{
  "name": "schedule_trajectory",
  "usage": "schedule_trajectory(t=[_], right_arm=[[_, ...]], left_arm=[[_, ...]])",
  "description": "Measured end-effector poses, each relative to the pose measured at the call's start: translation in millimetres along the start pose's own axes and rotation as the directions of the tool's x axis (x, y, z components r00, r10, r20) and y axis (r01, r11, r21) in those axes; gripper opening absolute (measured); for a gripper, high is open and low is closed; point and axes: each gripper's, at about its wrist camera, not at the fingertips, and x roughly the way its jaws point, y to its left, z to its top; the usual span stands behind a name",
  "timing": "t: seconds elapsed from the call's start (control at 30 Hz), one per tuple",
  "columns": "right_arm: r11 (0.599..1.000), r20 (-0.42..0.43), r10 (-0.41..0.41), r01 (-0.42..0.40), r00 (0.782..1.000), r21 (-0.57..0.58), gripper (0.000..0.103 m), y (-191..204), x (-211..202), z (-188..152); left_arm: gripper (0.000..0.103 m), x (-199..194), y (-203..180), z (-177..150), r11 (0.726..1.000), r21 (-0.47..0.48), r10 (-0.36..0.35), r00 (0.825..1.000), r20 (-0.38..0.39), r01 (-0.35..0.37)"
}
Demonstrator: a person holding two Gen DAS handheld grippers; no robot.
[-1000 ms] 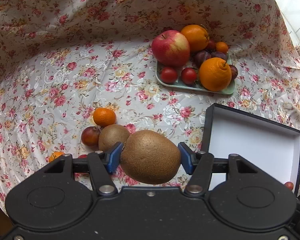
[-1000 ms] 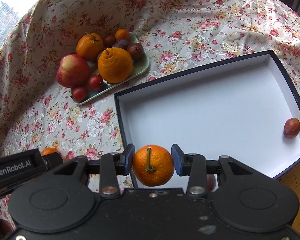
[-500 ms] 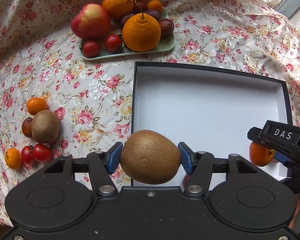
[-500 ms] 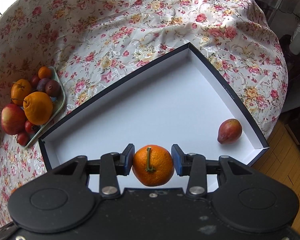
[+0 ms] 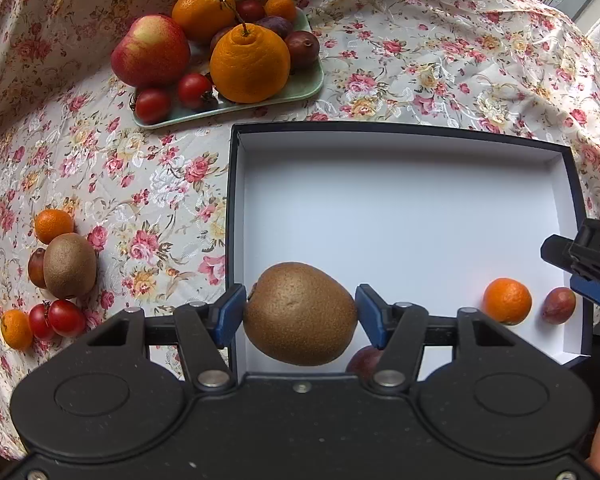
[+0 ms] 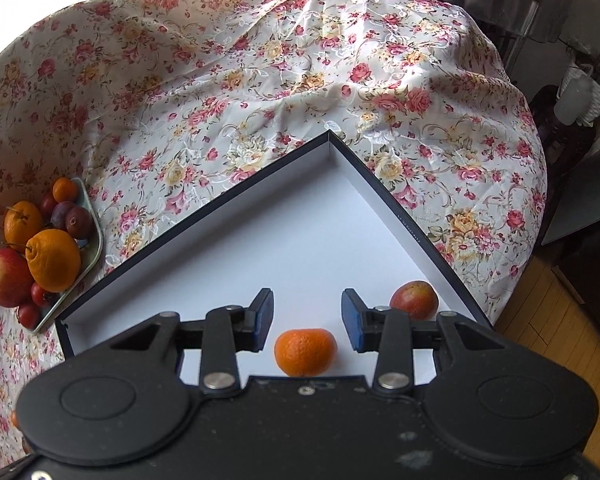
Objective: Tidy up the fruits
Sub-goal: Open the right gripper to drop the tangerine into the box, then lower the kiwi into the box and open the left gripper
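On the left side of the surface (image 5: 172, 184), with its flowery cloth, a few fruits wait near the edge: a small orange (image 5: 53, 225), a loose kiwi (image 5: 69, 265), two little tomatoes (image 5: 58, 319) and another small orange (image 5: 16, 329). Toward the far edge sits a green tray (image 5: 312, 84) piled with an apple (image 5: 151, 57), a big orange (image 5: 249, 64), plums and tomatoes.

Next comes the box (image 5: 400, 208), white inside with a dark rim. The left gripper (image 5: 300, 312) hangs over the near left corner of the box. It is clenched on a brown kiwi (image 5: 300, 313), with a blue pad pressed on each side. A dark fruit peeks out just under it on the box floor, but it is too hidden to name.

Further right, a small tangerine (image 6: 305, 351) lies on the box floor near the near right corner, with a reddish fruit (image 6: 414, 300) just beside it. The right gripper (image 6: 306, 322) is let go and holds nothing. Its jaws have just moved a little closer together, yet the pads stand clear of the tangerine, which rests below them.

The step in hand looks like filling the box, two fruits at a time. The tangerine is in. Next, the left gripper should go down until the kiwi is close to the floor, then let go gently so it does not roll into the others. The right gripper can lift away and go for another loose fruit on the left.
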Motion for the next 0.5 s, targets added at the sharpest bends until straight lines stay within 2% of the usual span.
schedule_trajectory(t=[0.2,0.5], right_arm=[[0.999,-0.016,0.03,-0.029,0.999,0.02,0.041,-2.7,-2.2,0.1],[1.0,-0.044,0.031,-0.031,0.999,0.007,0.041,1.2,-1.5,-2.7]], left_arm=[[0.063,-10.3,-7.3,-0.2,0.999,0.036,0.015,0.998,0.058,-0.017],[0.063,-3.3,-4.1,-1.1,0.999,0.02,0.026,0.999,0.019,-0.026]])
